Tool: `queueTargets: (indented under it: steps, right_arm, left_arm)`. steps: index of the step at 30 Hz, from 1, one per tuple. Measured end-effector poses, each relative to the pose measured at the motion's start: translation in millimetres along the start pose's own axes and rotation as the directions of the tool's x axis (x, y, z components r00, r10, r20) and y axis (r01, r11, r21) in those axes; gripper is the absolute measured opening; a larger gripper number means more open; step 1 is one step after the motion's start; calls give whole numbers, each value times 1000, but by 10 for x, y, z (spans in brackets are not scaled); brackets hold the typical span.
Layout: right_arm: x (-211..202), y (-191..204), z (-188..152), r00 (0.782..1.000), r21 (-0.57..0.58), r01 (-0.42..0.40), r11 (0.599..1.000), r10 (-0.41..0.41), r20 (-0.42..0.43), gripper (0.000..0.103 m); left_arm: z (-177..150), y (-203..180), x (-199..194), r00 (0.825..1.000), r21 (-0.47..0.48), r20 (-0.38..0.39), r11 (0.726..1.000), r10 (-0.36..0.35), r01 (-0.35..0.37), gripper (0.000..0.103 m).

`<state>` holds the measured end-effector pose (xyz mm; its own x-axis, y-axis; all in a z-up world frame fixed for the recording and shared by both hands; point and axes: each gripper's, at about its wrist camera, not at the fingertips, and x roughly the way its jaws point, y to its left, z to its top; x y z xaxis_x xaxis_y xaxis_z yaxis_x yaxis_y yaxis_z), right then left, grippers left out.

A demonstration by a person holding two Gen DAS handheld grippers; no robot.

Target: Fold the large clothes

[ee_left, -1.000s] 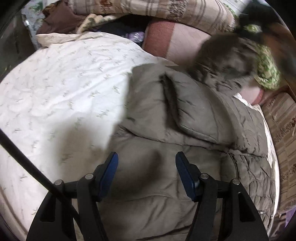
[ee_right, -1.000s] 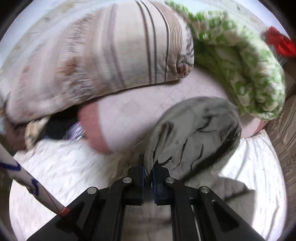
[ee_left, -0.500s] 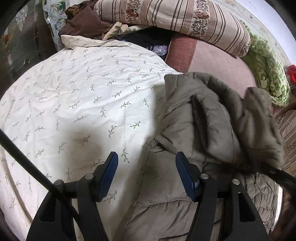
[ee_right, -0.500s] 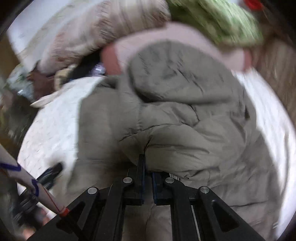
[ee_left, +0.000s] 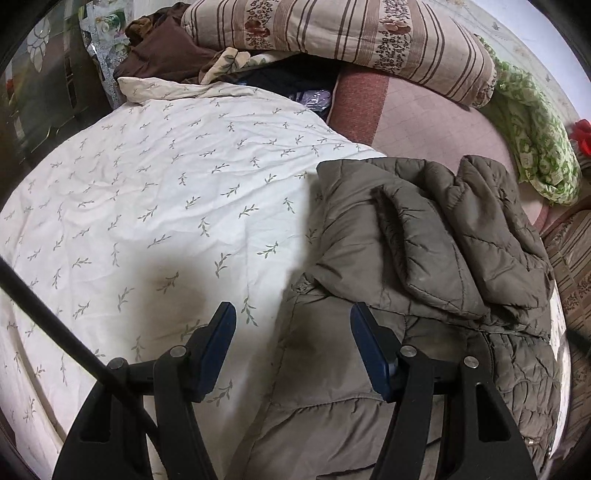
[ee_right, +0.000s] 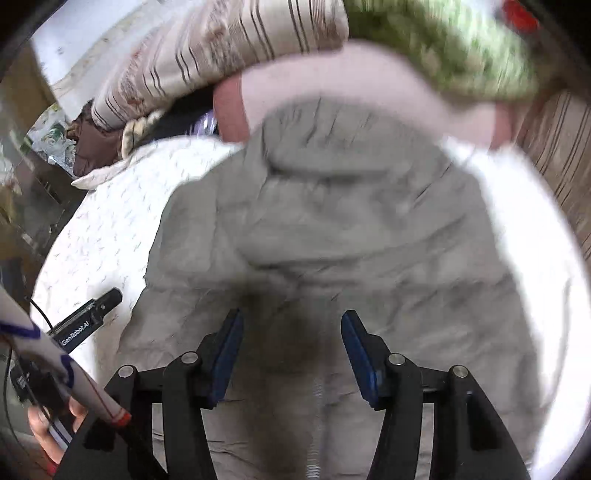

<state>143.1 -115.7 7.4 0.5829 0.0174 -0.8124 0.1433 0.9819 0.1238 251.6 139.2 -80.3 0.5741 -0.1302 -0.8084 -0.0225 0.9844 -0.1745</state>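
Jacket [ee_left: 424, 266] lies just beyond both wide-spread tools, left tool [ee_left: 291, 332] and right tool [ee_right: 291, 339].

Left of the jacket [ee_left: 424, 266] I've got open sheet [ee_left: 155, 206]; beyond it, stacked pillows [ee_left: 351, 33] block me.

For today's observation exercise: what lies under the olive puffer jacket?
The olive puffer jacket lies on the leaf-print white quilt, its top end reaching the pink cushion. Anything beneath the jacket itself is hidden.
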Motion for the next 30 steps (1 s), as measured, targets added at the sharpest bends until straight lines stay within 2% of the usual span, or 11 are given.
queueTargets:
  steps: [3,6,10,13,14,16,20,23,25,28,30]
  right_arm:
    - [-98,-51,312,990,-23,108,994,-106,97,60]
    - [206,-68,718,987,26,125,992,-127,96,60]
    - [1036,120,992,996,74,88,993,-87,-19,59]
    - [1642,307,818,985,111,12,994,8,-174,59]
    - [1693,386,754,987,84,47,995,-34,-158,59]
    - [1614,478,729,990,30,75,997,-71,-123,59]
    - [988,329,724,999,36,23,999,-24,21,56]
    - [608,101,587,984,52,112,992,-118,133,56]
    - [737,-42,483,982,46,173,984,-176,75,56]
    - [1207,-166,340,979,22,180,983,-177,-106,56]
    - [1097,-136,336,980,35,195,980,-193,-54,56]
  left_arm:
    - [-4,-1,1,1000,0,0,1000,3,-3,63]
    - [-6,-1,25,1000,1,-3,1000,20,-20,63]
    - [11,4,45,999,4,0,999,39,-39,63]
    - [20,-15,47,999,14,10,999,52,-52,63]
    - [20,-23,51,999,18,10,998,53,-53,63]
    - [20,-20,61,999,22,2,999,41,-41,63]
    - [3,-43,56,999,31,-7,999,32,-32,63]
    - [-11,-92,37,1000,47,-1,999,27,-27,63]
    - [-32,-119,48,999,59,-3,998,35,-35,63]
    - [-50,-118,61,999,61,-8,997,46,-45,63]
    - [-39,-95,58,999,53,-6,997,49,-49,63]
